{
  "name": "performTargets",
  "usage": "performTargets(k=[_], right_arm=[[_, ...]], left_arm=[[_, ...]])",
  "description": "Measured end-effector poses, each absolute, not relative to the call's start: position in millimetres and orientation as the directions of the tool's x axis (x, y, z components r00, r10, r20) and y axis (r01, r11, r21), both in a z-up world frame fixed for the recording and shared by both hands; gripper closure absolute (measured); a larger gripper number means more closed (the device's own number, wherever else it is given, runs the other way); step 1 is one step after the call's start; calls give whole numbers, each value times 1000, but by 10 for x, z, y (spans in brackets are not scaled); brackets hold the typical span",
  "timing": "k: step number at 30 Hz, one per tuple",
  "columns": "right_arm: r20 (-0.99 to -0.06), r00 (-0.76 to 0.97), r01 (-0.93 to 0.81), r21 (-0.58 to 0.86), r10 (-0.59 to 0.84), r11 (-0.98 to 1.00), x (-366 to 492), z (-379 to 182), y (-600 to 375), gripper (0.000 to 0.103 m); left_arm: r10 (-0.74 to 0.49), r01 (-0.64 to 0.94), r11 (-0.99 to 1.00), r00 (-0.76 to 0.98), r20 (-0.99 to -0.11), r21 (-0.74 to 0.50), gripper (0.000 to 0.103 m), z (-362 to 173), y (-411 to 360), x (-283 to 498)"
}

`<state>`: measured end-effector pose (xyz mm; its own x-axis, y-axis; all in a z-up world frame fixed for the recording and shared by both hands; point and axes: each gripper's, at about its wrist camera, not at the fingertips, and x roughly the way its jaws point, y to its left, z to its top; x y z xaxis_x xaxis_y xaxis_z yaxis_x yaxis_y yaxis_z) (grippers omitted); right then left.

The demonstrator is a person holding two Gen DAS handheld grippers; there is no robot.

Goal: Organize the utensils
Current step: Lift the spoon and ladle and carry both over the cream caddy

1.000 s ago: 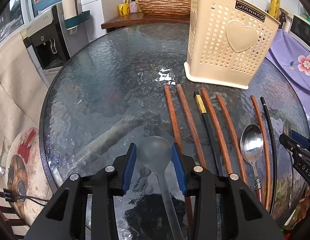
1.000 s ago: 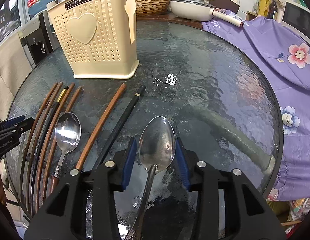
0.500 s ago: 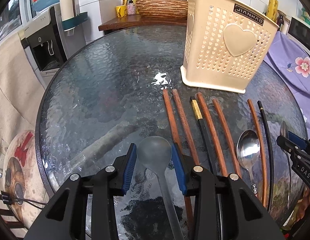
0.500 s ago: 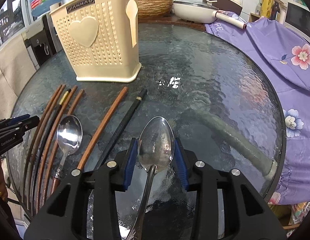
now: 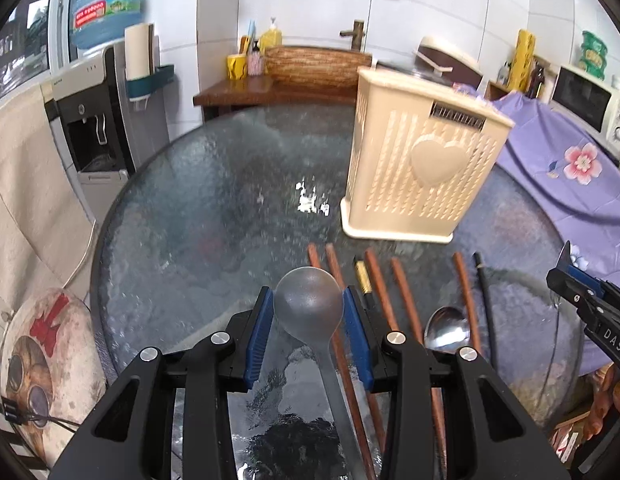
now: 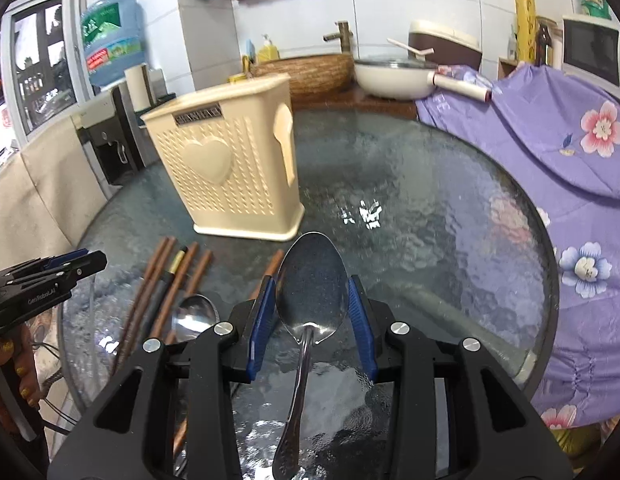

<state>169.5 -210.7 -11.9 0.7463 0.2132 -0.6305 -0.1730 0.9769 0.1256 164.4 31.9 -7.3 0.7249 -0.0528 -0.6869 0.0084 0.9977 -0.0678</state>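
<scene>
Left gripper clenched on translucent ladle, right gripper on steel spoon. Carry step; next, lower both into cream holder.

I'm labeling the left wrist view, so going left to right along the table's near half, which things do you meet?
Left gripper clamping the translucent spoon → gold-banded black chopstick → steel spoon → plain black chopstick → right gripper.

Black grippers, blue-padded fingers, silver screws.
</scene>
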Motion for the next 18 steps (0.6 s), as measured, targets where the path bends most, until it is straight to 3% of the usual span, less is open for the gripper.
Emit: performTargets(k=[18], right_arm=[[-586,763,-238,136,272,962,1486,252,-2133,66]], left_arm=[[-102,68,995,795,-598,-79,68,367,317,1455]])
